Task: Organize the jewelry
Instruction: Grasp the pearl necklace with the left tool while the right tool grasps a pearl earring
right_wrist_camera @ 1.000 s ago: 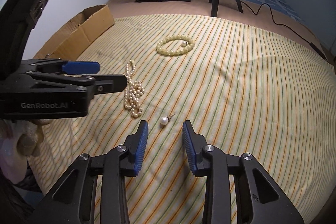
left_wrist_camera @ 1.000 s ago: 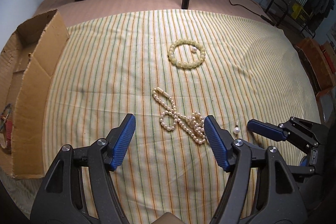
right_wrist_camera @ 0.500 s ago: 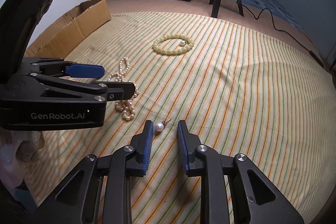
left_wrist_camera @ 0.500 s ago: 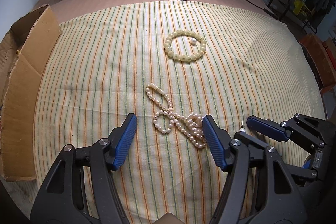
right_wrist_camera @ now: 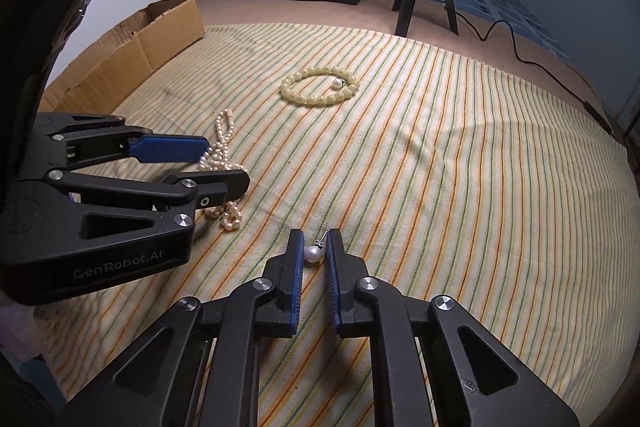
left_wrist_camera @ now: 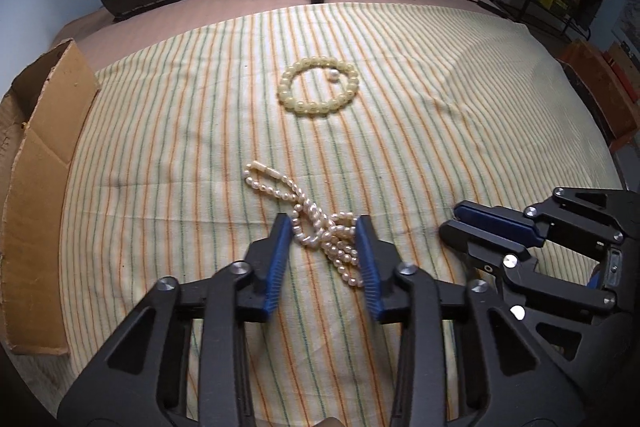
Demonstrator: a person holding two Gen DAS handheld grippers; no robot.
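**A:** So how far has the jewelry sorting actually got? Looks like hardly anything's been put away.

**B:** Pretty much. Nothing can be seen inside the brown cardboard box (left_wrist_camera: 36, 163) at 9 o'clock in the left wrist view, though its inside is barely visible. Three pieces are laid out on the yellow striped cloth (left_wrist_camera: 460, 147), so it's judged to be early days: two grabs in progress, the carrying and placing all left.

**A:** What's being grabbed?

**B:** The tangled strand of small cream pearl beads (left_wrist_camera: 320, 227) is bracketed by the left gripper (left_wrist_camera: 325, 227). Its jaws have just been closing, and the bunched loops are squeezed between the blue pads, with one tail trailing off toward 11 o'clock. The single white pearl stud earring (right_wrist_camera: 312, 254) is sat between the tips of the right gripper (right_wrist_camera: 316, 247), whose jaws have just been closing too and are nearly pressed together. The left pad is touching the pearl; whether the other one is can't be told.

**A:** And the rest?

**B:** The round bracelet of pale yellow-green beads (left_wrist_camera: 318, 91) is left untouched at 12 o'clock, well apart from both grippers. A second white pearl (left_wrist_camera: 333, 76) is lying inside its ring.
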